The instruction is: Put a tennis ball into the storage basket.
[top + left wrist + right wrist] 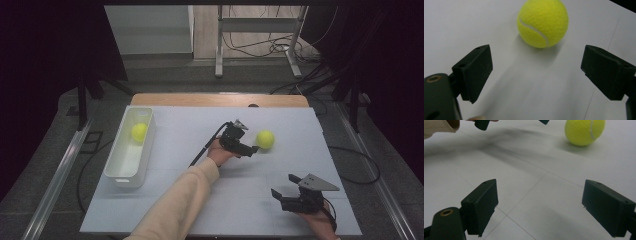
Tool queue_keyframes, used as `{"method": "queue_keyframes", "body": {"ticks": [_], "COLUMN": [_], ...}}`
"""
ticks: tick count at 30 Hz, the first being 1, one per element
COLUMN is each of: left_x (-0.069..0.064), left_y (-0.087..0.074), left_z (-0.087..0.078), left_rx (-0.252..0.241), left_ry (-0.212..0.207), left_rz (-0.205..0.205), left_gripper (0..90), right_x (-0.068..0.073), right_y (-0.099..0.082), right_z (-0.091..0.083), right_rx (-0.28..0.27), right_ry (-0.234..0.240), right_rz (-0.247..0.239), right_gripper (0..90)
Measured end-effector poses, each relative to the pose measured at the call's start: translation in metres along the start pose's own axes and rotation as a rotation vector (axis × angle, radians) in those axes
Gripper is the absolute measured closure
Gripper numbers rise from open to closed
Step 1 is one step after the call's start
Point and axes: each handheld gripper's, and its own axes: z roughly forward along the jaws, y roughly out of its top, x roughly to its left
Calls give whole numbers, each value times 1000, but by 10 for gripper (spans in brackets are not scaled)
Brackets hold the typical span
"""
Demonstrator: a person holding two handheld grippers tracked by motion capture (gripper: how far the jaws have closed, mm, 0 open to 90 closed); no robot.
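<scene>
Here the fuzzy yellow tennis ball (265,139) lies on the matte white table (200,200), right of centre, a sphere with no long axis; in the left gripper view its pale seam (534,29) curves diagonally. The left gripper (252,148) points at it, its blocky black jaws spread wide, ball just ahead, unheld. The right gripper (282,186) rests near the front edge, jaws wide and empty

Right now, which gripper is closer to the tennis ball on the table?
Left. The left gripper sits just beside the tennis ball, not touching; the right gripper waits nearer the person.
</scene>
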Motion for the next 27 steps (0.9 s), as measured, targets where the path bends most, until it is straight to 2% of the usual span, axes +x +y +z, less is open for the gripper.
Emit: {"method": "queue_keyframes", "body": {"ticks": [27], "left_x": [-3], "left_y": [7], "left_z": [14], "left_rx": [3], "left_ry": [1], "left_rz": [7], "left_gripper": [111], "right_x": [-1], "right_y": [0], "right_z": [0], "right_rx": [-1], "right_ry": [0], "right_rz": [8], "right_gripper": [141]}}
